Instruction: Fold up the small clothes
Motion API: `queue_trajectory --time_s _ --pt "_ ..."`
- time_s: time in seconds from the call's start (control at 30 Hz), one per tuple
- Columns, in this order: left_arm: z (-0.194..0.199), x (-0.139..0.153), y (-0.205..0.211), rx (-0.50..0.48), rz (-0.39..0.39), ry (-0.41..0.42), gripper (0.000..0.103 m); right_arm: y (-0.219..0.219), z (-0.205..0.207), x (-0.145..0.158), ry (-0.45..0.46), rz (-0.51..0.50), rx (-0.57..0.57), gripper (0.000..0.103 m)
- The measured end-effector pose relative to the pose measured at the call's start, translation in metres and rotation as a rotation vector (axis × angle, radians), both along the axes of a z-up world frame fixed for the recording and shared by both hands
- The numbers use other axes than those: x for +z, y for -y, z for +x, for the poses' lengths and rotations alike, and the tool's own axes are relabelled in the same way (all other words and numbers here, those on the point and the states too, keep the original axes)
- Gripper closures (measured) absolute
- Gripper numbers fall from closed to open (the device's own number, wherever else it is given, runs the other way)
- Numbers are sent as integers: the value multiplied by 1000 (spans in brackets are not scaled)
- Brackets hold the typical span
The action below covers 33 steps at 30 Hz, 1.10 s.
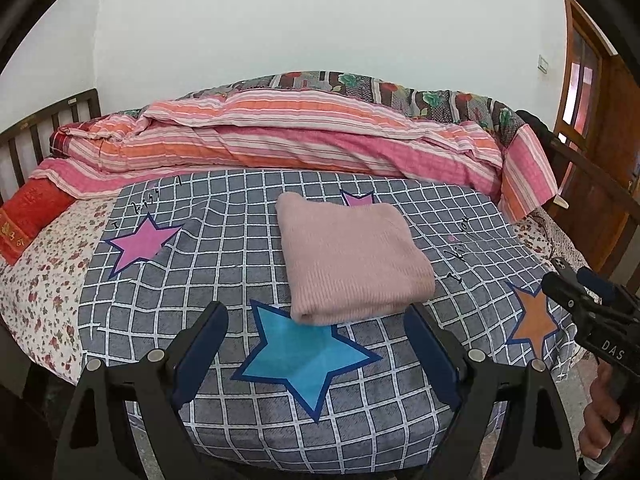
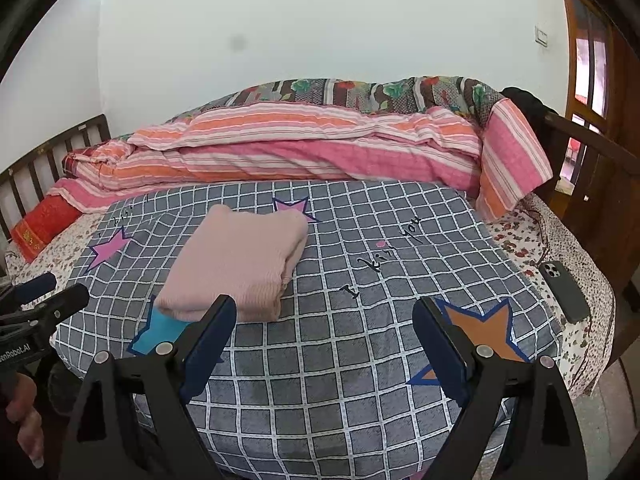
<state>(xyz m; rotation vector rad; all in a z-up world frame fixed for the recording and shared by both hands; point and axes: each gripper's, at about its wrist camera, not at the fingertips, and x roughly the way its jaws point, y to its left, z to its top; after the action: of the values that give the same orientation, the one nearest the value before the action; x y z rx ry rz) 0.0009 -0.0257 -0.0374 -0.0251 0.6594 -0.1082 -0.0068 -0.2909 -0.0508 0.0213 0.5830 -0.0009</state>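
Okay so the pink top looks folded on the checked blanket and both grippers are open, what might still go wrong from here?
1. The folded pink top is a loose stack; its layered edges show on the right-wrist view, so a brush from the left gripper or right gripper might undo it.
2. The checked blanket is soft and rippled, so dragging a finger could shift the top.
3. A phone lies near the bed edge, where the right gripper might knock it.

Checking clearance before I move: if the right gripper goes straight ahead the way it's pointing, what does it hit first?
Probably the bare checked blanket. The right gripper stands open and tilts down toward it, with the folded pink sweater off to its left. Depth is hard to judge.
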Motion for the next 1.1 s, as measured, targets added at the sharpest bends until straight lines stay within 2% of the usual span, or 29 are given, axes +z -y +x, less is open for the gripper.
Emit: queue_trajectory --time_s 1.1 --pt "0 1 -4 3 4 -1 14 -1 3 4 0 -1 3 14"
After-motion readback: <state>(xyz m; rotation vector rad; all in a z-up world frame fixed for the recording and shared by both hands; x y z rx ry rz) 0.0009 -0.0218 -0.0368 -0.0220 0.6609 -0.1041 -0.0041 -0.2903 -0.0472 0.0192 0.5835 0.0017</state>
